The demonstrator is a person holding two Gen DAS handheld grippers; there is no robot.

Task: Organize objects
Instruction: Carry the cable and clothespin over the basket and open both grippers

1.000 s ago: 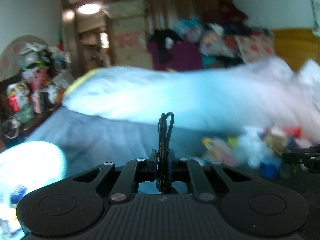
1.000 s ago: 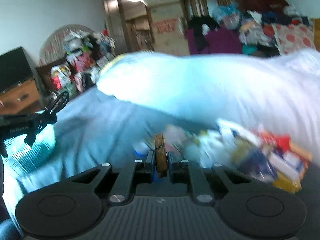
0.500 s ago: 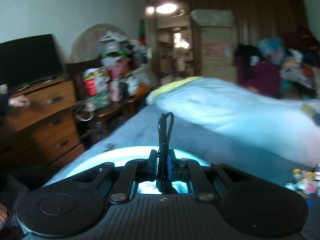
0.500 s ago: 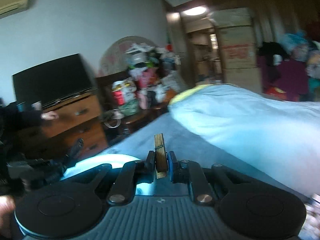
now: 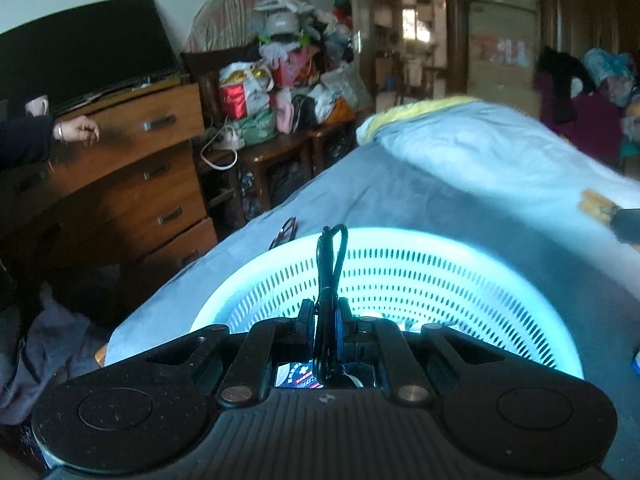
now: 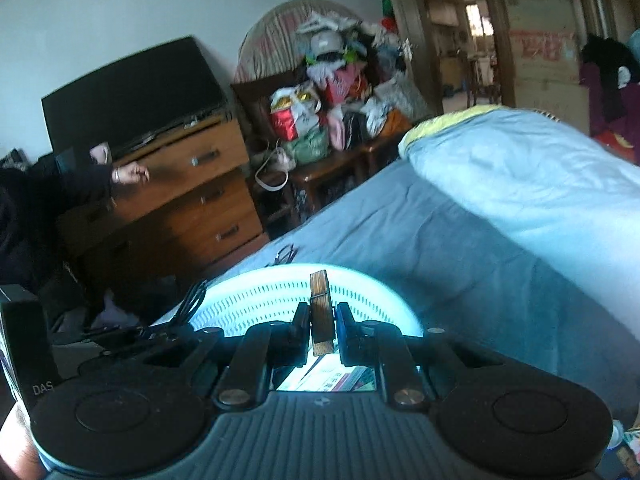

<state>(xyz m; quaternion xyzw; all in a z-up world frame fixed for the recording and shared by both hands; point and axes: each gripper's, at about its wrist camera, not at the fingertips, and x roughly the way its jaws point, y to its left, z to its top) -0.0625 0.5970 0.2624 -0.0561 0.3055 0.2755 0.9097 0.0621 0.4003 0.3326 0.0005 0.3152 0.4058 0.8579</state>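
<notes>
A pale turquoise perforated basket point(image 5: 420, 276) point(image 6: 260, 300) sits on the blue bedsheet at the bed's near left corner. Directly over its rim my left gripper point(image 5: 326, 316) is shut on a coiled black cable point(image 5: 330, 264) that sticks up between the fingers. My right gripper point(image 6: 322, 324) is shut on a wooden clothespin point(image 6: 321, 312), also above the basket. Printed packets show inside the basket under both grippers. In the left wrist view the clothespin point(image 5: 596, 202) and the right gripper's tip appear at the far right. The right wrist view catches the left gripper point(image 6: 176, 320) with its cable at lower left.
A wooden chest of drawers point(image 5: 132, 176) with a black TV point(image 5: 80, 68) stands left of the bed. Another person's hand point(image 5: 76, 130) reaches toward it. Dark glasses point(image 5: 284, 232) lie on the sheet beyond the basket. A folded light-blue duvet point(image 5: 500, 152) covers the bed's right side.
Both grippers swung left, away from the pile of small items on the bed, and now hover over the basket. The cable and the clothespin stayed gripped throughout.
</notes>
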